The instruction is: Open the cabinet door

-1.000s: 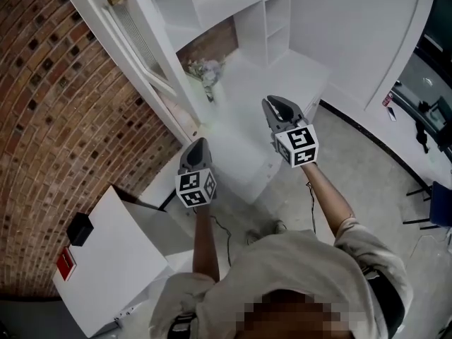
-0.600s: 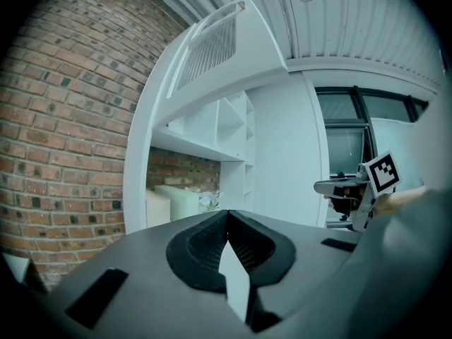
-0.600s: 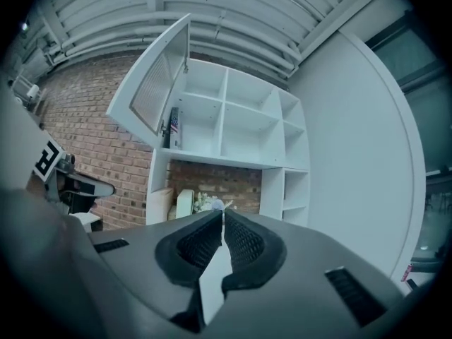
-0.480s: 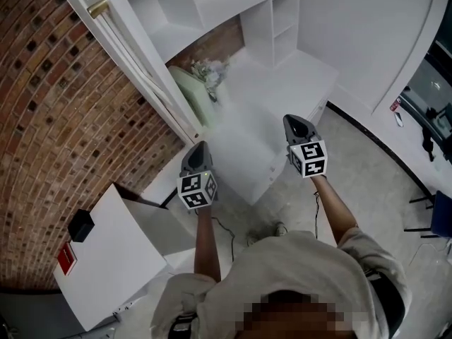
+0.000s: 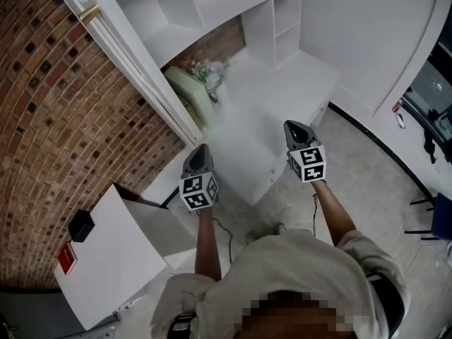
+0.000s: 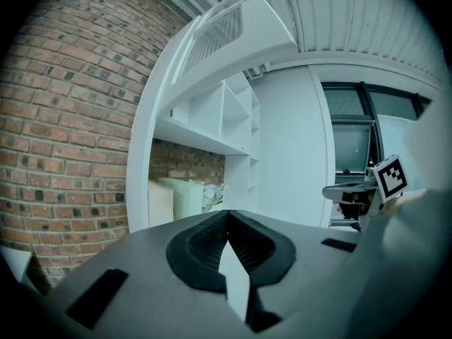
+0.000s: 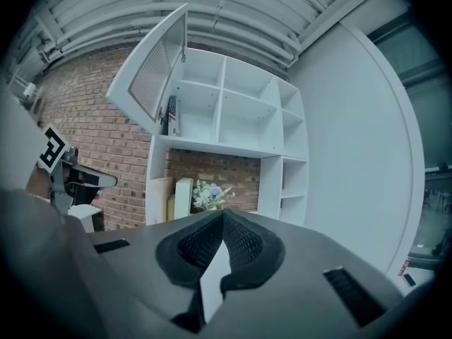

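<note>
The white cabinet door (image 7: 159,69) with its mesh panel stands swung up and open above the white shelf unit (image 7: 226,111); the head view shows the door (image 5: 134,62) as a long slanted panel at upper left. My left gripper (image 5: 199,151) is shut and empty, low in front of the counter (image 5: 282,83). My right gripper (image 5: 293,127) is also shut with nothing between its jaws, level with the left and apart from the door. Each gripper view shows its own tips meeting, the left gripper (image 6: 227,212) and the right gripper (image 7: 222,214).
A brick wall (image 5: 49,119) lies to the left. Flowers (image 7: 205,193) and pale boards (image 5: 187,90) sit in the open niche under the shelves. A white box (image 5: 106,260) carrying a black item (image 5: 80,228) stands at lower left. A cable (image 5: 226,235) trails on the floor.
My right gripper has come down and back toward me, away from the shelves. The left gripper has sunk slightly. The door stays open.
</note>
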`<state>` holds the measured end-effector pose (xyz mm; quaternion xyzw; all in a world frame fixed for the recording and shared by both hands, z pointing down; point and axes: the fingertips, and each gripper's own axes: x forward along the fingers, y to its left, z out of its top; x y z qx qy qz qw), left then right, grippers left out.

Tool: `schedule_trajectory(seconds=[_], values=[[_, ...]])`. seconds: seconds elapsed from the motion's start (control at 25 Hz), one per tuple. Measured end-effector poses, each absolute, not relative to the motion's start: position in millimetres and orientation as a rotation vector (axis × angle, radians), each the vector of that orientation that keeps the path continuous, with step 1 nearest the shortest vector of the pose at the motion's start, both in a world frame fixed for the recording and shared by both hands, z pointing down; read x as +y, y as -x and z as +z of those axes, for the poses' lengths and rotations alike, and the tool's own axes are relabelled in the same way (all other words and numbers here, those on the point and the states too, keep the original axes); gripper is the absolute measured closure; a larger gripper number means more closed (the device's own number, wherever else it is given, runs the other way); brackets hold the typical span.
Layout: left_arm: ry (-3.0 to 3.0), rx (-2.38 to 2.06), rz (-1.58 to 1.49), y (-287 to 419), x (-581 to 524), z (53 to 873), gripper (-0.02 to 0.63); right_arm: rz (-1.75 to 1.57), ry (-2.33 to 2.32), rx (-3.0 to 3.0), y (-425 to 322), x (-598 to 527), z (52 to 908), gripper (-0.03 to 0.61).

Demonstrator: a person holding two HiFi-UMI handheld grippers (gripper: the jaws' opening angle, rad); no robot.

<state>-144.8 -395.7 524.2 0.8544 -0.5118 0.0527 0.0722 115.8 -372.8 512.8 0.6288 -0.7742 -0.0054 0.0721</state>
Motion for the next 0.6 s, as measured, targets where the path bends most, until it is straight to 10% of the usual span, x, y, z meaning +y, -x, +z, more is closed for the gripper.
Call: schedule_trajectory(seconds=[0.6], values=[[-2.556, -1.533, 0.158, 143.7, -393.3, 528.6, 0.588, -0.013, -1.865, -2.327, -109.7, -372.1, 514.2, 0.565]])
